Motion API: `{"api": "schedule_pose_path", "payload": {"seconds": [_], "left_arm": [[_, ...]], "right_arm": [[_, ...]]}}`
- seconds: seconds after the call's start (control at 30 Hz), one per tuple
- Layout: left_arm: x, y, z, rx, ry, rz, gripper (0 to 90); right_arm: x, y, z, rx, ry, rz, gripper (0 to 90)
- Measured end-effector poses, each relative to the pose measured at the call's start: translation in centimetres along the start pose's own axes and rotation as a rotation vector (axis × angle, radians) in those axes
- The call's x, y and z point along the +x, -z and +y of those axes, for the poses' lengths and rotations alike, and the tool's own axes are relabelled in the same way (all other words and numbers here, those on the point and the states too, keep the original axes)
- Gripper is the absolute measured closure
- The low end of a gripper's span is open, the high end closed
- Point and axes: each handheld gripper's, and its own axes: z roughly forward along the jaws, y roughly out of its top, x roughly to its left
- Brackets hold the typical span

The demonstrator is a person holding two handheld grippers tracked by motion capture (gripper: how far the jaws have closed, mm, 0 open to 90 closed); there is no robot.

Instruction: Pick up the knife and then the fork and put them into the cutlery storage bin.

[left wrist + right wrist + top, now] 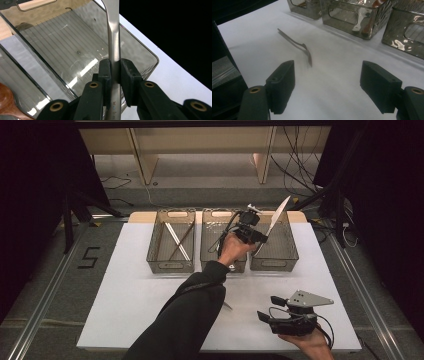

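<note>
My left gripper (259,238) (115,72) is shut on the handle of a steel table knife (276,216) (113,37). It holds the knife over the right-hand wire basket (274,265) (150,51), blade pointing up and away. The floor of that basket looks bare beneath the knife. My right gripper (267,307) (327,82) rests at the table's front right, open with nothing between its jaws. A thin metal utensil (298,45) (227,306), a fork or spoon, lies on the white table ahead of the right gripper, partly hidden by the sleeve in the high view.
Three wire baskets stand in a row at the back of the white table (125,295). The left basket (159,265) holds a few long thin sticks. The middle basket (207,255) (342,16) holds something with a brown wooden handle (369,25). A dark-sleeved forearm (190,310) crosses the table's middle.
</note>
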Motion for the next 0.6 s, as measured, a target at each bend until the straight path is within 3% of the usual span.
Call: {"api": "schedule_pose_path", "payload": {"seconds": [0.6], "left_arm": [[0.6,-1.3,0.1,-0.008,0.034,0.002,78.6]], "right_arm": [[0.0,0.1,0.0,-0.002,0.0,0.002,29.1]]}}
